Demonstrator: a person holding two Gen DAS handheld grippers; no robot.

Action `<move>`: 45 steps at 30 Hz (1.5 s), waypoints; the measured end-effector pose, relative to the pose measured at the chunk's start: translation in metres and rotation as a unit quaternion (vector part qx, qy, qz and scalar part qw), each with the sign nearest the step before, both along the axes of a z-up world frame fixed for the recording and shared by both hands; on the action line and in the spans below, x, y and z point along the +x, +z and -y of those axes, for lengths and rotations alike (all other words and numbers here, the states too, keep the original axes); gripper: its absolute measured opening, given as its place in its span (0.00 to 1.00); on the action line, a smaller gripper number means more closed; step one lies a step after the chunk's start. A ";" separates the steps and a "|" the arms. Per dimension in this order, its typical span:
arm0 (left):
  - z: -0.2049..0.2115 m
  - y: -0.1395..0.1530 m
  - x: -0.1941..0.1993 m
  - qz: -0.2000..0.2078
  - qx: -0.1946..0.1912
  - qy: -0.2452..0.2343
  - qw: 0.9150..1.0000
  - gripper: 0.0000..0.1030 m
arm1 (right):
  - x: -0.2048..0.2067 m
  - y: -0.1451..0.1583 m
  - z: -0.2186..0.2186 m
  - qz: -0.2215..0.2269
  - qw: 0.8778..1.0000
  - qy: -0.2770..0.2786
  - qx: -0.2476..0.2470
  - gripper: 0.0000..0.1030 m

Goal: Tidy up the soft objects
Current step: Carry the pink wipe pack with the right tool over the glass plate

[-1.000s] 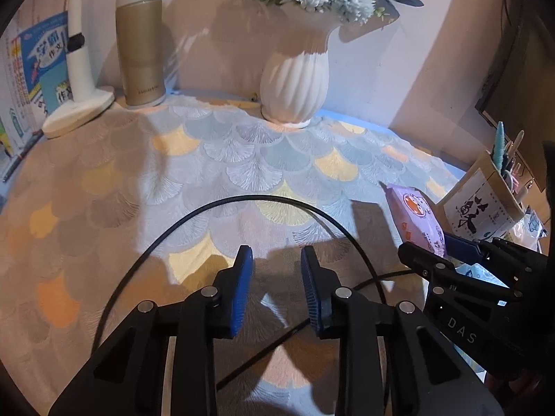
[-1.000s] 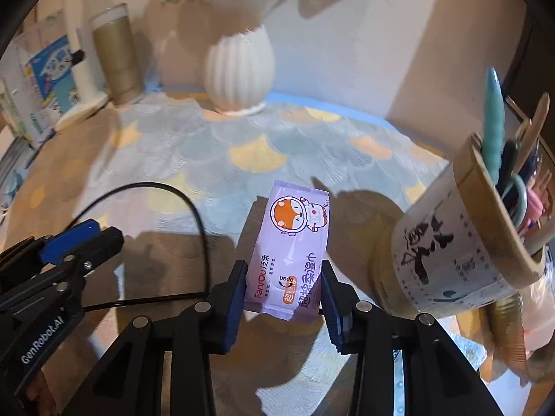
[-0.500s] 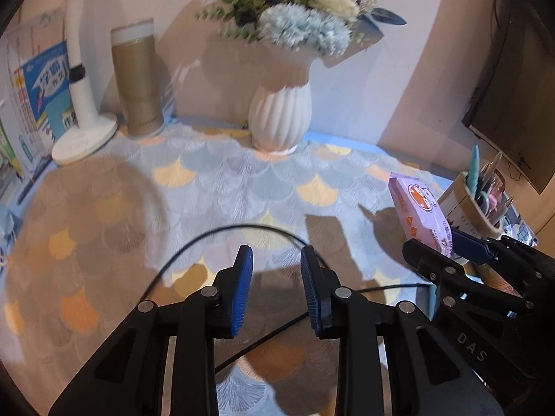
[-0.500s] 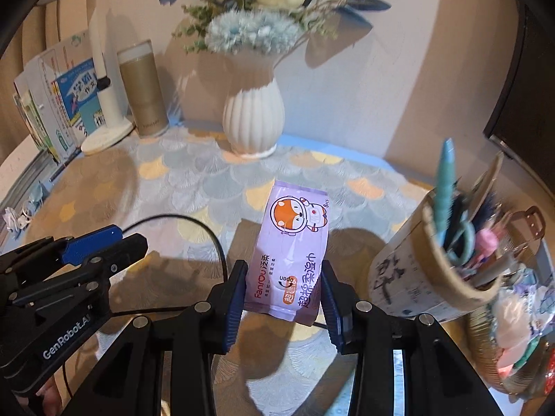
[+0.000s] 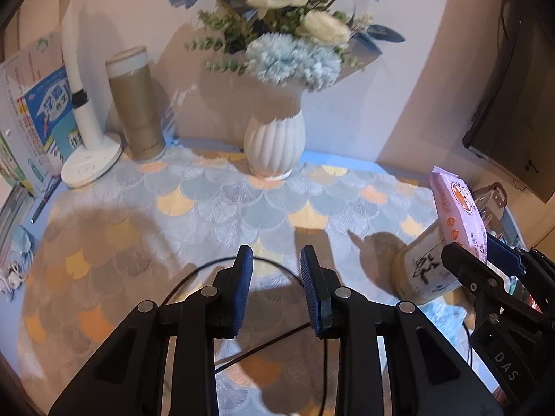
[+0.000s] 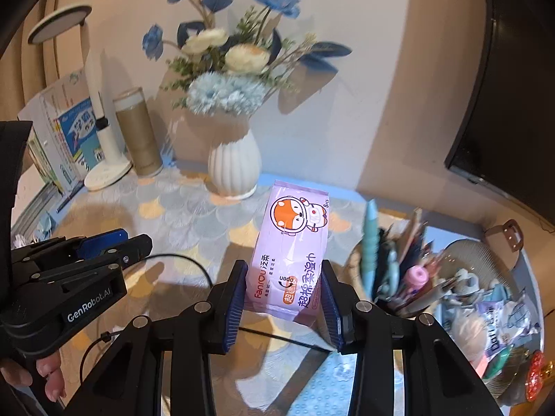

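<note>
Two grippers are in view above a table covered by a scallop-pattern tablecloth (image 5: 215,204) in grey, blue and orange. Against the back wall stands a white ribbed vase (image 5: 274,145) holding blue and cream artificial flowers (image 5: 291,59). To its left: a gold tumbler (image 5: 135,104) with a pale lid, then a white desk lamp (image 5: 88,138) whose round base rests on the cloth, then upright books (image 5: 41,118) at the far left edge. A dark screen (image 6: 513,104) hangs on the wall at right.

Right gripper (image 6: 282,306): blue pads clamped on the lower end of a purple wet-wipes pack (image 6: 291,246), which carries an orange fox astronaut print. Pack is held in the air, clear of the cloth, long axis pointing away from the camera, just left of a cylindrical pen holder (image 6: 388,277) crammed with pens and scissors. Right of the holder sits a basket (image 6: 492,253) with a brown strap handle, holding soft packets and small items; contents blurred.

Left gripper (image 5: 274,289): jaws parted, nothing between the blue pads, hovering over the cloth. A black cable (image 5: 194,274) loops on the cloth beneath it.

From the left wrist view, the wipes pack shows at far right, in front of the pen holder.
</note>
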State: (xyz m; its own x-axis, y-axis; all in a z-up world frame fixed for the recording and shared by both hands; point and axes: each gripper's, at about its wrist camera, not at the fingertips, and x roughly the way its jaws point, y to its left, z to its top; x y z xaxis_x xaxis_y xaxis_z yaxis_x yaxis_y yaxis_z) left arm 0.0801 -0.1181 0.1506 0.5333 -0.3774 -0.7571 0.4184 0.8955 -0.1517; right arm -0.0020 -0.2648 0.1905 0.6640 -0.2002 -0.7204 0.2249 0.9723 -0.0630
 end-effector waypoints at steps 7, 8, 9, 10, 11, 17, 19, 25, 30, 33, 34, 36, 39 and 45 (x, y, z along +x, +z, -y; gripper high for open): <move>0.026 0.027 -0.006 0.028 -0.005 -0.023 0.999 0.25 | -0.008 0.022 0.017 0.023 1.000 -0.012 0.004 0.38; 0.030 0.030 -0.007 0.031 -0.005 -0.027 0.999 0.25 | -0.010 0.025 0.020 0.026 1.000 -0.014 0.003 0.38; 0.034 0.033 -0.008 0.034 -0.006 -0.031 0.999 0.25 | -0.012 0.027 0.022 0.028 0.999 -0.016 0.001 0.38; 0.037 0.036 -0.009 0.036 -0.007 -0.034 0.999 0.25 | -0.015 0.031 0.026 0.030 0.999 -0.021 0.001 0.38; 0.042 0.039 -0.011 0.039 -0.009 -0.038 0.998 0.25 | -0.017 0.032 0.028 0.032 0.999 -0.024 0.000 0.38; 0.068 0.059 -0.022 0.057 -0.017 -0.074 0.995 0.25 | -0.036 0.047 0.051 0.048 0.997 -0.058 -0.007 0.38; 0.081 0.066 -0.028 0.064 -0.018 -0.090 0.994 0.25 | -0.042 0.052 0.059 0.055 0.996 -0.071 -0.009 0.38; 0.115 0.079 -0.044 0.078 -0.018 -0.138 0.987 0.25 | -0.066 0.065 0.086 0.071 0.991 -0.113 -0.011 0.38; 0.147 0.089 -0.055 0.093 -0.013 -0.181 0.979 0.25 | -0.085 0.073 0.106 0.078 0.986 -0.146 -0.012 0.38; 0.164 0.092 -0.059 0.096 -0.011 -0.202 0.975 0.25 | -0.096 0.075 0.120 0.080 0.982 -0.170 -0.014 0.38; 0.170 0.092 -0.061 0.095 -0.011 -0.210 0.973 0.25 | -0.101 0.076 0.126 0.080 0.980 -0.181 -0.014 0.38; 0.185 0.091 -0.066 0.094 -0.011 -0.226 0.969 0.25 | -0.110 0.077 0.134 0.079 0.977 -0.198 -0.016 0.38; 0.208 0.089 -0.073 0.091 -0.009 -0.250 0.964 0.25 | -0.123 0.078 0.146 0.077 0.972 -0.222 -0.019 0.38; 0.246 0.081 -0.092 0.084 -0.006 -0.293 0.952 0.25 | -0.149 0.077 0.173 0.069 0.960 -0.269 -0.018 0.38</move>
